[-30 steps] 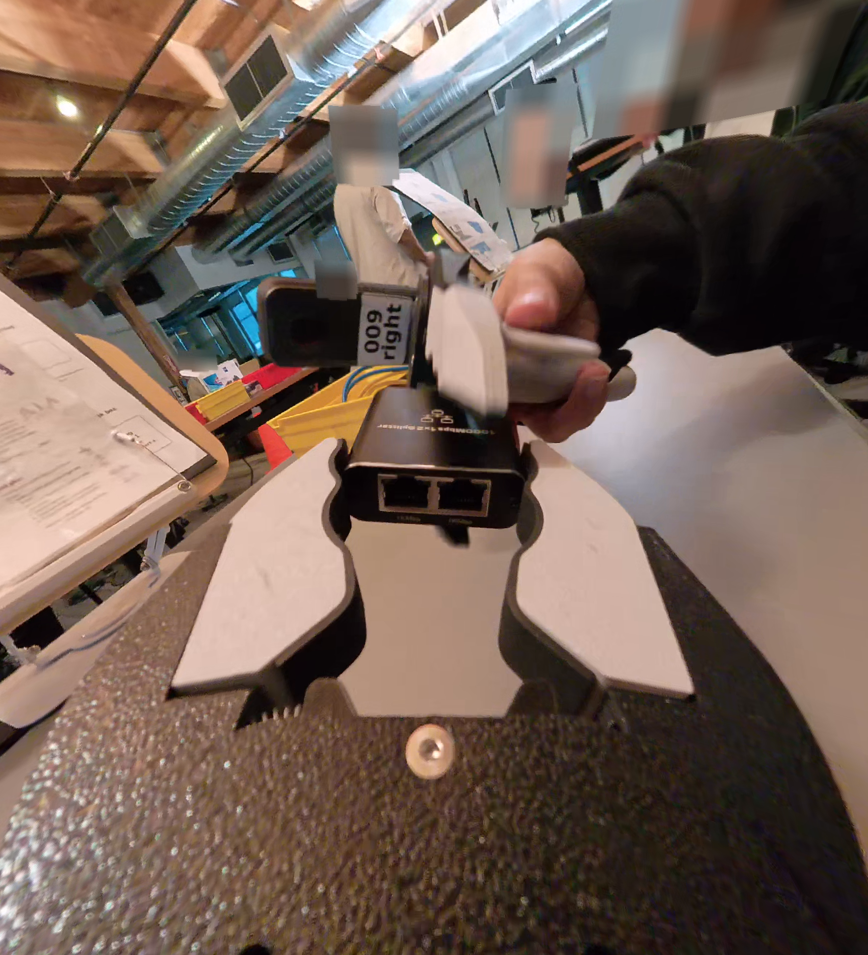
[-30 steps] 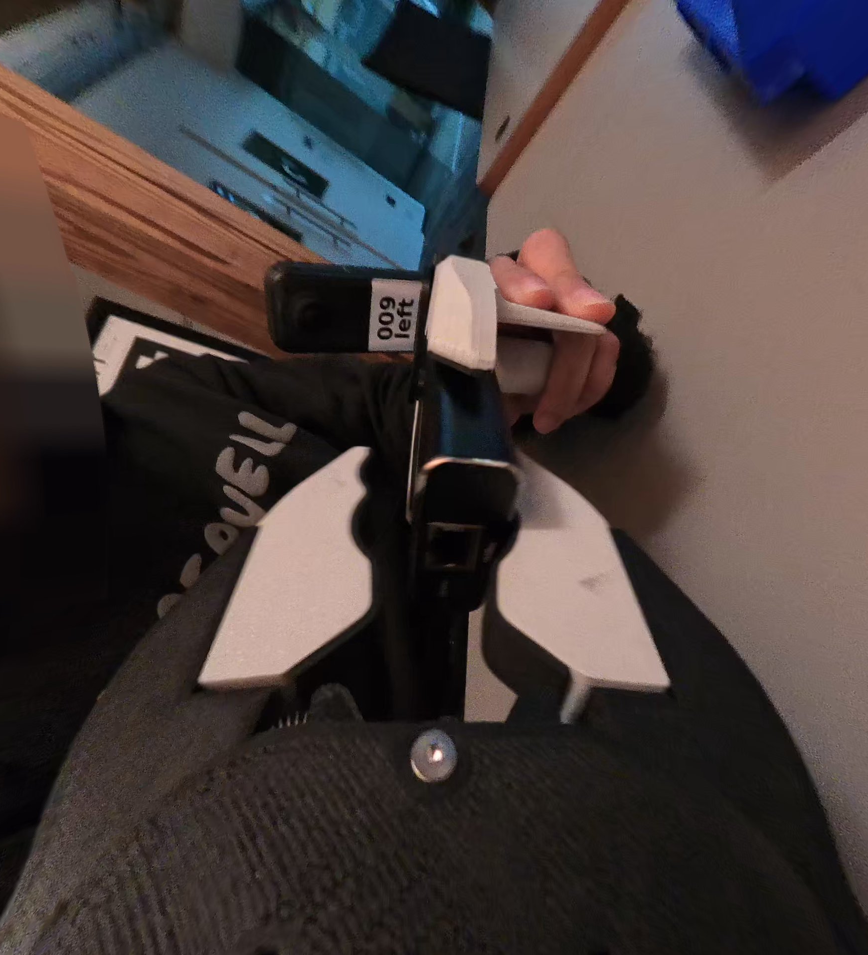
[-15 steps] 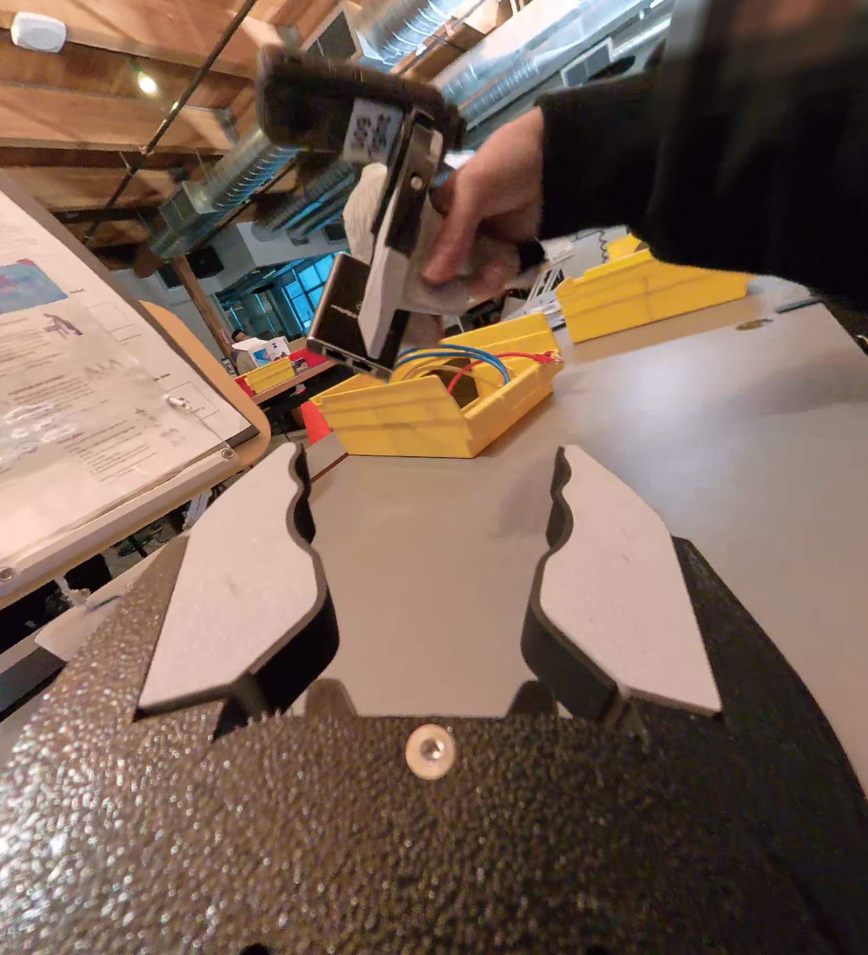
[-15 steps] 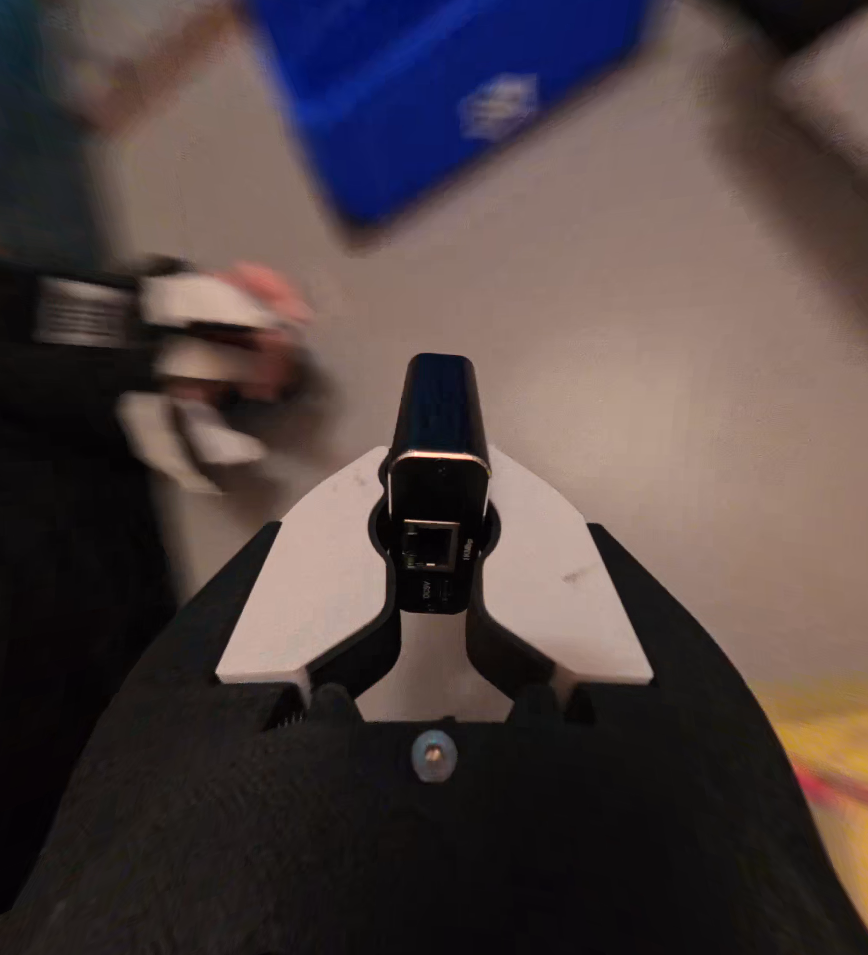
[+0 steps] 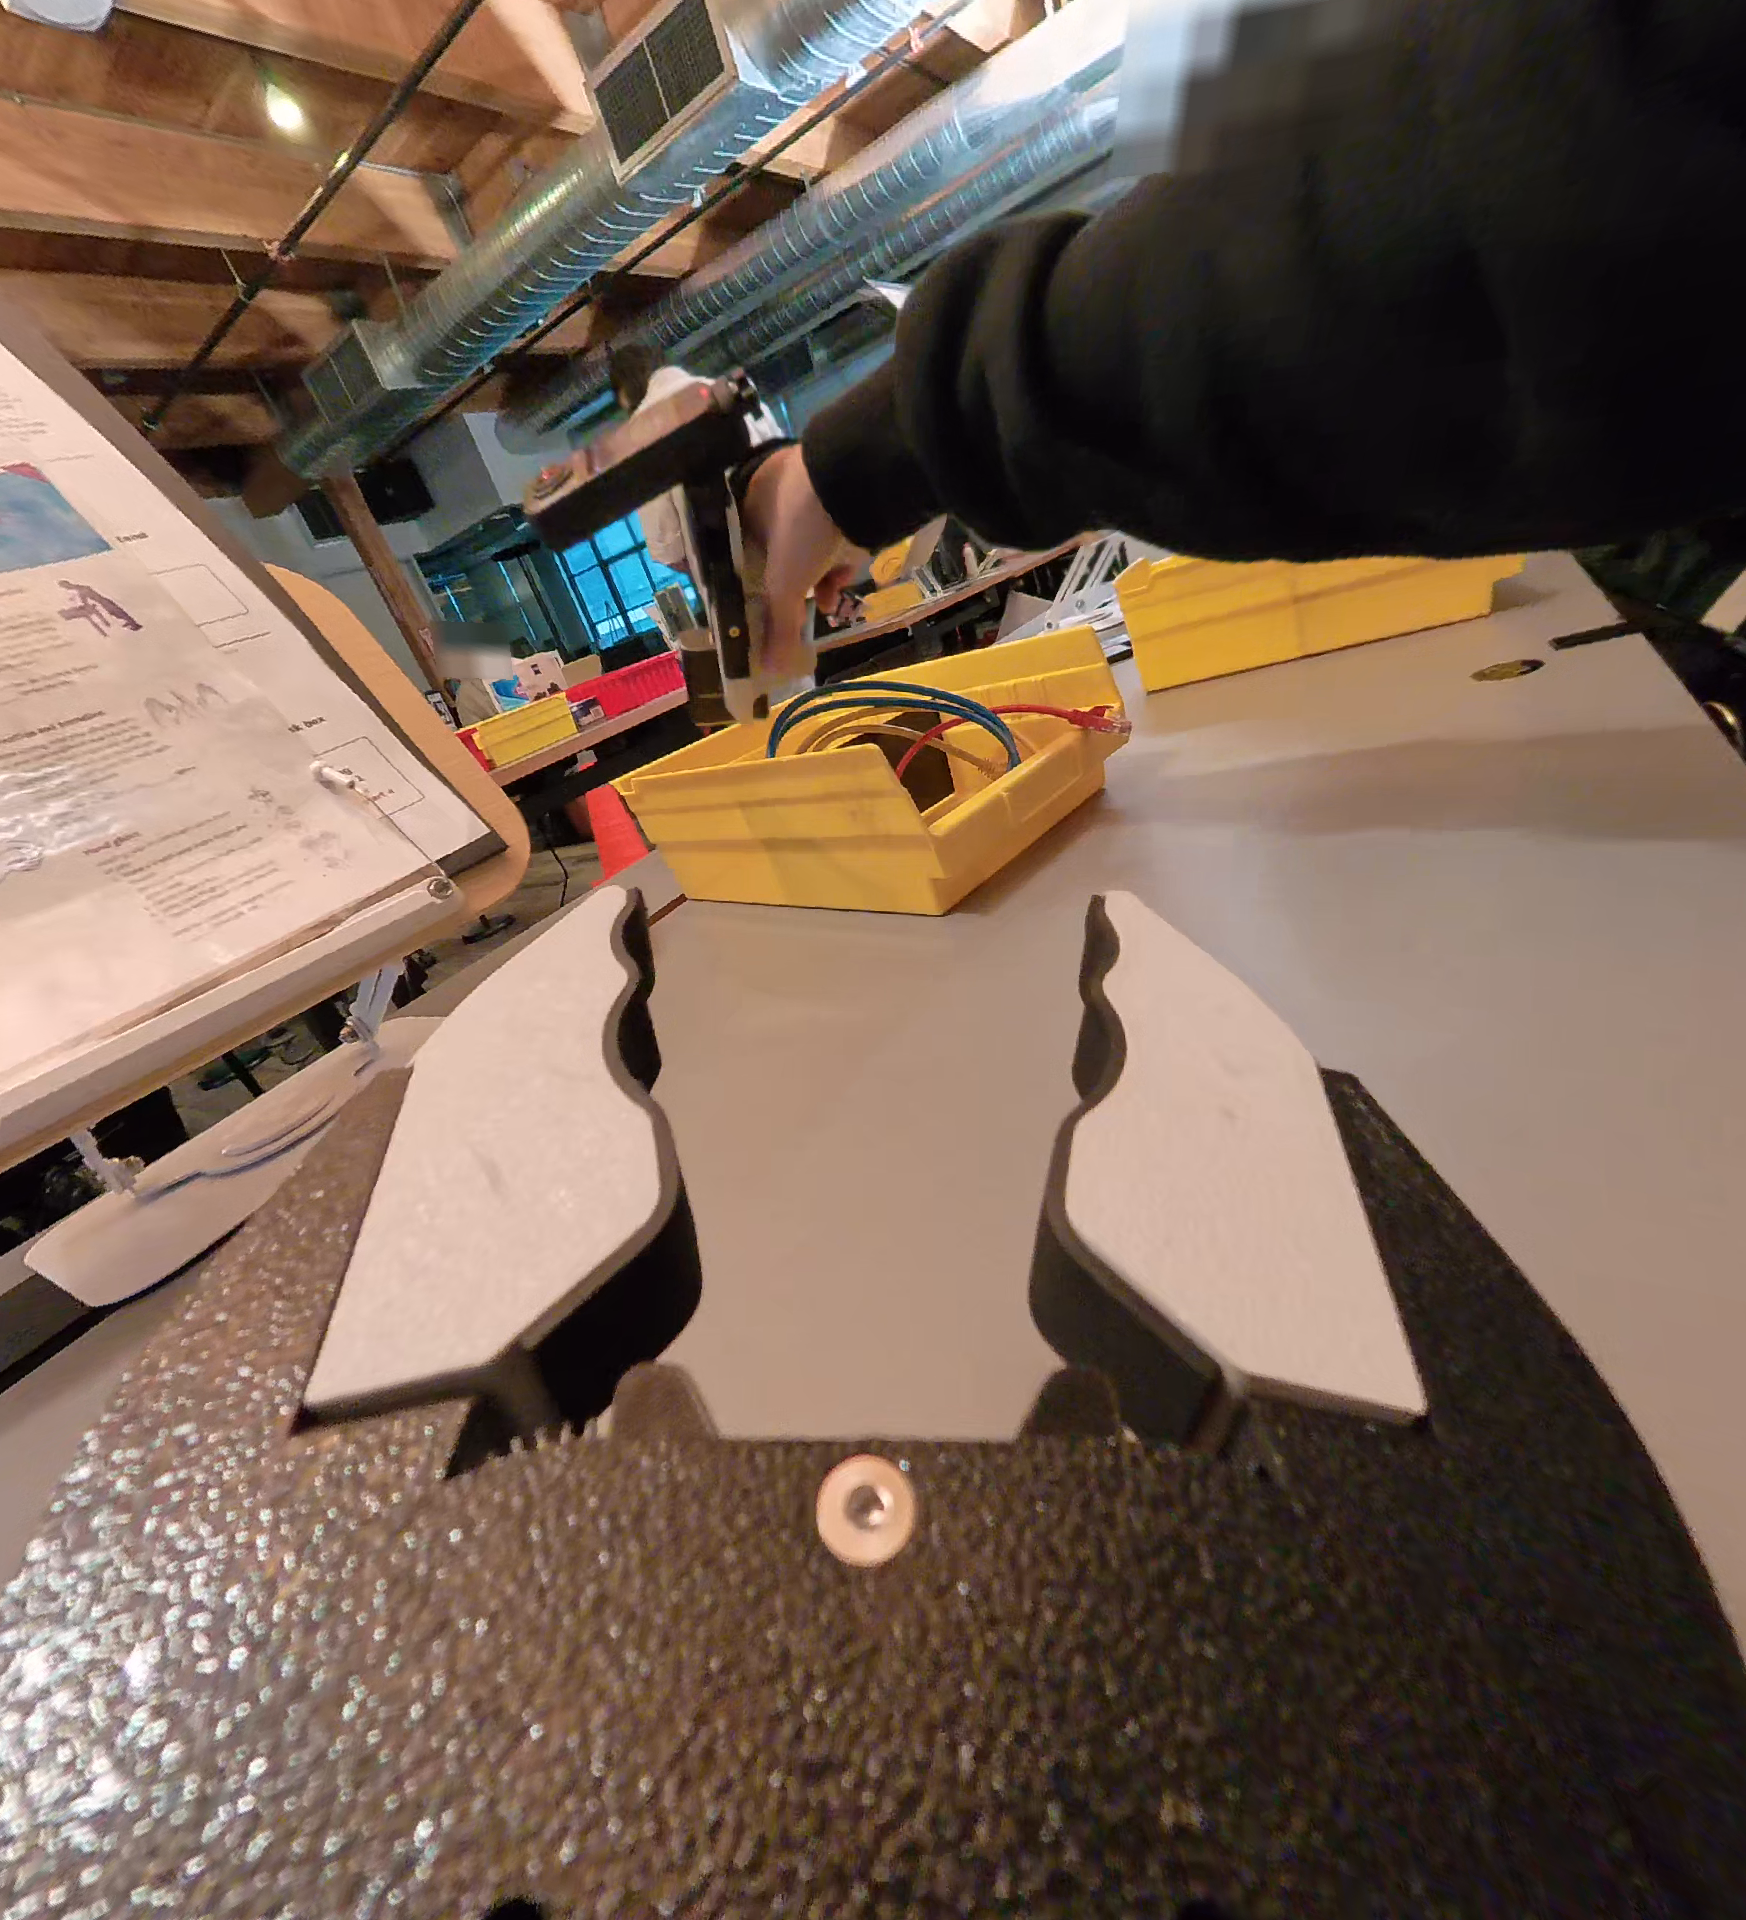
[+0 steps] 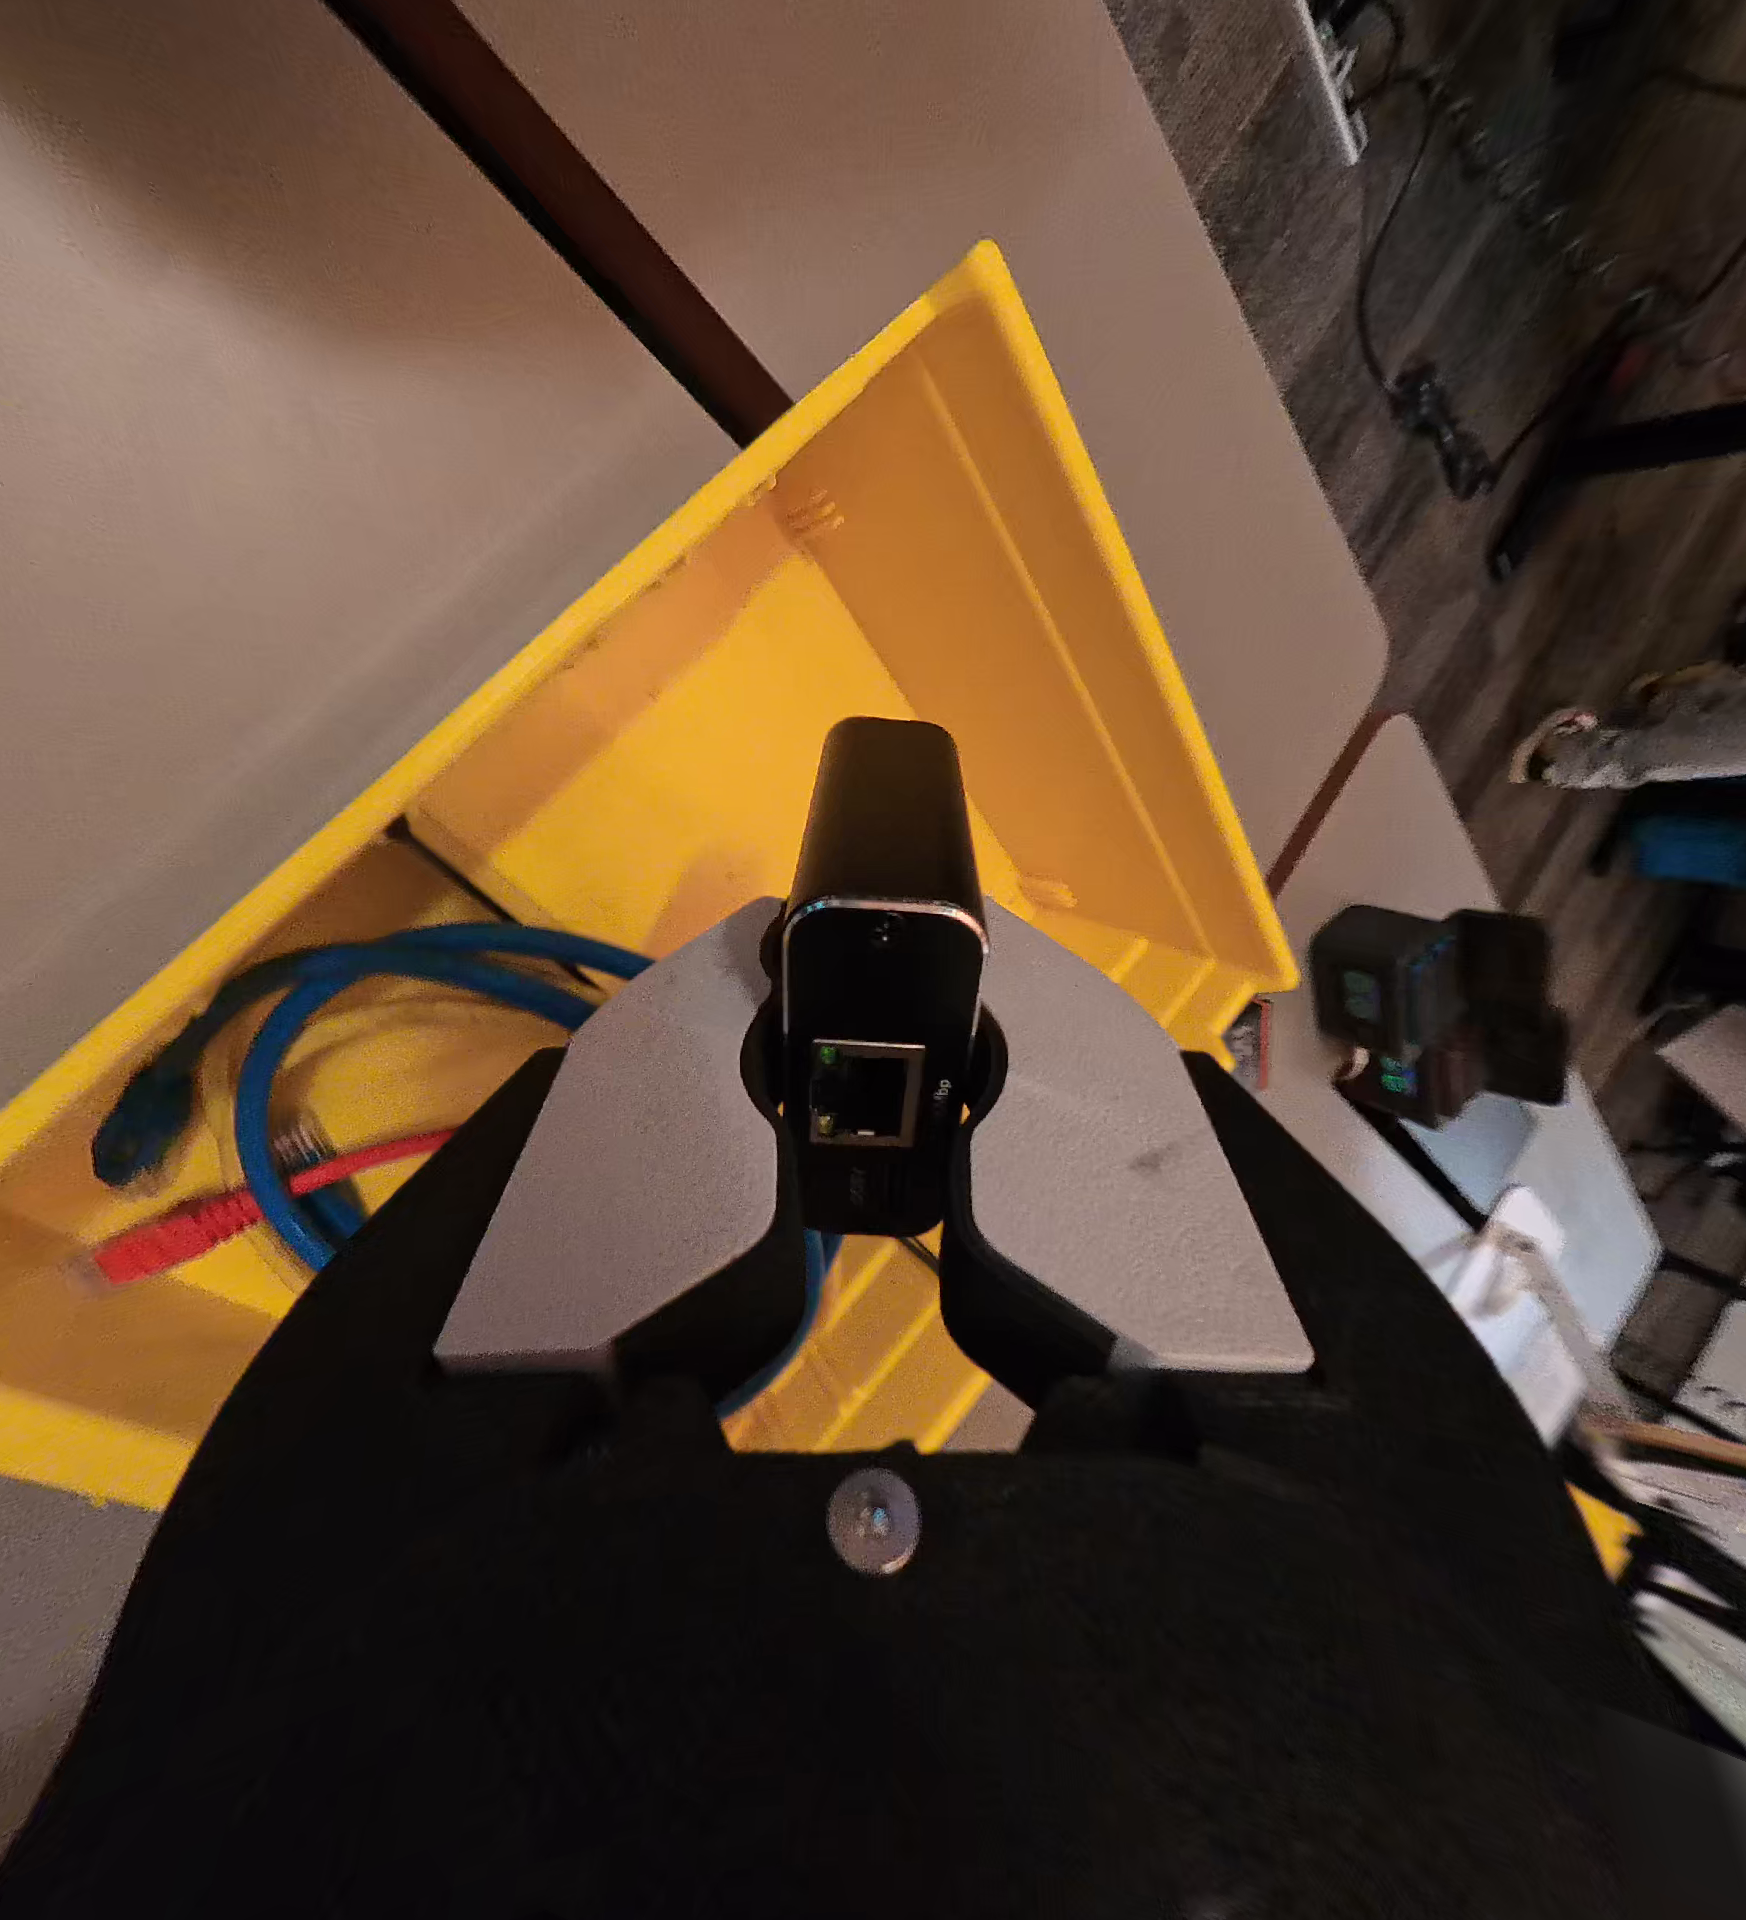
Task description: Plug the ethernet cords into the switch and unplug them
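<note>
My right gripper (image 6: 884, 925) is shut on the black switch (image 6: 884, 831), gripping its sides. The end with one port faces the camera. It hangs over a yellow bin (image 6: 1056, 623) that holds a coiled blue cord (image 6: 412, 961) and a red cord (image 6: 194, 1236). My left gripper (image 5: 864, 935) is open and empty, low over the grey table (image 5: 1368, 935). In the left wrist view the right gripper (image 5: 734, 665) is held by a hand in a black sleeve above the same bin (image 5: 775, 831), where the blue cord (image 5: 890, 701) and red cord (image 5: 1056, 715) show.
A tilted board with printed sheets (image 5: 121, 779) stands at the table's left edge. More yellow bins (image 5: 1316, 613) sit at the back right. In the right wrist view the table edge (image 6: 1368, 644) drops to the floor, with a black device (image 6: 1430, 1008) beyond it.
My left gripper let go of the switch and opened. My right gripper kept the switch and carried it away to above the yellow bin.
</note>
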Available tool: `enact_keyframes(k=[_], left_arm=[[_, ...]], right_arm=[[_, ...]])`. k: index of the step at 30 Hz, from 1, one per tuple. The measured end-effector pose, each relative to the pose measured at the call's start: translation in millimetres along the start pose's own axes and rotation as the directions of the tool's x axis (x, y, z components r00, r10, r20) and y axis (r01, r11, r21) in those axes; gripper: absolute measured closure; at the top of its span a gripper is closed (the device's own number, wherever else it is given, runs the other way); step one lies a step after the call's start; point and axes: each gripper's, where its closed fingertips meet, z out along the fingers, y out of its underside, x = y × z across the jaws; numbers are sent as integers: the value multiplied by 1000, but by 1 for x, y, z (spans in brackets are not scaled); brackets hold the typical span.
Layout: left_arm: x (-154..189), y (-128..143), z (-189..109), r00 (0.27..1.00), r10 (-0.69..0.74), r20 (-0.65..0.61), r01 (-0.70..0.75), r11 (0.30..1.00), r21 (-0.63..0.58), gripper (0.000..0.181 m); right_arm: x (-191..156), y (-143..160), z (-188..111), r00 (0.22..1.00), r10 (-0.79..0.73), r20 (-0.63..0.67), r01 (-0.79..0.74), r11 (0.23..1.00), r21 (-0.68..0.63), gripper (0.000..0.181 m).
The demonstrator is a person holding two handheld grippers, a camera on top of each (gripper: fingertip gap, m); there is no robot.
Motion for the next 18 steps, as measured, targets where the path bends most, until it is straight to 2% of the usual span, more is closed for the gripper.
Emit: enact_keyframes(k=[4, 6, 9, 10, 14, 16, 18], left_arm=[[-3, -3, -1, 1000, -16, 8, 16, 1000, 12, 104], [-4, -1, -1, 1000, -28, 10, 28, 1000, 4, 104], [-6, 1, 0, 999, -31, 26, 32, 999, -16, 104], [-8, 2, 0, 999, -33, 35, 34, 999, -18, 104], [-25, 7, -3, 991, -60, 119, 66, 997, -40, 107], [-37, 11, -6, 980, -104, 169, 114, 992, -51, 107], [-50, 16, -10, 961, -152, 232, 170, 984, -57, 108]], right_arm=[[5, 0, 9, 995, 104, 9, -105, 993, 45, 141], [11, 0, 2, 991, 134, -18, -132, 987, 87, 133], [4, 1, -22, 975, 219, 20, -220, 964, 147, 111], [-6, 0, -35, 964, 260, 62, -267, 946, 185, 105], [-74, -5, -91, 898, 350, 268, -432, 817, 382, 104], [-117, 4, -97, 891, 333, 309, -441, 794, 419, 106], [-140, 20, -82, 905, 364, 219, -424, 808, 410, 105]])
